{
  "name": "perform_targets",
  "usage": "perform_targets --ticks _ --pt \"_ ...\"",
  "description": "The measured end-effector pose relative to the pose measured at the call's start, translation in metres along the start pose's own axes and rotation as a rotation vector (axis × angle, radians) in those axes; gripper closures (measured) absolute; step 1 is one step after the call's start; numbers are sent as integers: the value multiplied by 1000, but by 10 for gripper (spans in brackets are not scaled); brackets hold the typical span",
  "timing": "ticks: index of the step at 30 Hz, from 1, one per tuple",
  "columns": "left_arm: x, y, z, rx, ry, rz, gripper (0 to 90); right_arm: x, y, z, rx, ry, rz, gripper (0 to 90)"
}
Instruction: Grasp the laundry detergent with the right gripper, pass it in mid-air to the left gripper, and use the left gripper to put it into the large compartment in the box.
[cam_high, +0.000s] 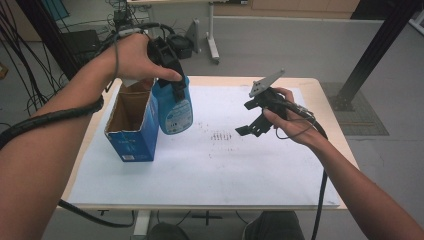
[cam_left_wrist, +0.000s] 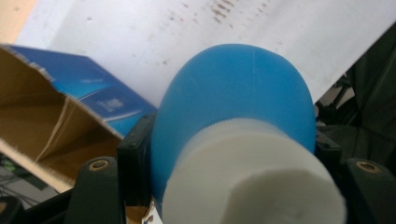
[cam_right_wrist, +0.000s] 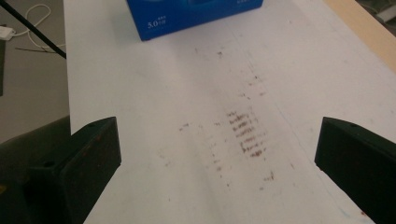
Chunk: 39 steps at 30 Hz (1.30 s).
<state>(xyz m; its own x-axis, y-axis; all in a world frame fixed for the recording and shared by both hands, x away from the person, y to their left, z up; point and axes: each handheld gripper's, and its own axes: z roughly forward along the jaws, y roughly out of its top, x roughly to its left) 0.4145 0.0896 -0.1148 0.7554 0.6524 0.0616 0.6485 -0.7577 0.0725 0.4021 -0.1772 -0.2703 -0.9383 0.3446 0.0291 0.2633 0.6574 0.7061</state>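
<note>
A blue plastic bottle (cam_high: 174, 110) with a white cap (cam_left_wrist: 254, 177) hangs above the table beside an open blue cardboard box (cam_high: 131, 125). My left gripper (cam_high: 167, 59) is shut on the bottle's neck and holds it upright, just right of the box's open top. In the left gripper view the bottle (cam_left_wrist: 233, 102) sits between the black jaws, with the box (cam_left_wrist: 60, 116) to its left. My right gripper (cam_high: 252, 127) hovers open over the middle right of the table, nothing between its jaws. The right gripper view looks along the white sheet (cam_right_wrist: 196, 140) toward the box (cam_right_wrist: 191, 14).
A white sheet (cam_high: 210, 165) with a patch of small brown marks (cam_high: 220, 136) covers the wooden table (cam_high: 325, 100). A black post (cam_high: 377, 47) stands at the back right. Cables and a desk leg (cam_high: 212, 35) lie on the floor behind.
</note>
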Motion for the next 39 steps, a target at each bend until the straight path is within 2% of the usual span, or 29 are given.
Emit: perform_targets --ticks 4,5,6,8,9,10,12,16,21,26,31,39 --pt "11 -5 -17 -16 12 -86 361 -3 -9 -9 21 -12 21 3" --pt "13 -6 -19 -18 14 -94 362 -4 -11 -12 23 -18 26 3" --pt "17 -8 -25 -29 14 -141 362 -4 -12 -14 26 -19 30 3" --pt "21 -12 -32 -38 20 -205 362 -6 -17 -19 29 -27 37 3" --pt "23 -13 -35 -36 23 -219 362 -6 -18 -21 32 -29 41 3" --pt "27 -16 -41 -33 30 -253 362 -6 -19 -23 31 -30 44 3" --pt "31 -18 -46 -28 38 -278 362 -7 -21 -27 35 -33 49 3" --pt "40 -24 -58 -15 45 -360 361 -10 -24 -35 44 -39 74 3" --pt "54 -33 -68 -29 40 -482 362 -13 -29 -44 62 -64 90 3" --pt "70 -41 -79 -47 60 -603 362 -16 -33 -55 78 -86 101 4" --pt "84 -47 -85 -58 61 -696 363 -19 -38 -61 89 -101 114 3" --pt "103 -51 -77 -25 84 -817 363 -21 -44 -66 94 -114 128 4"
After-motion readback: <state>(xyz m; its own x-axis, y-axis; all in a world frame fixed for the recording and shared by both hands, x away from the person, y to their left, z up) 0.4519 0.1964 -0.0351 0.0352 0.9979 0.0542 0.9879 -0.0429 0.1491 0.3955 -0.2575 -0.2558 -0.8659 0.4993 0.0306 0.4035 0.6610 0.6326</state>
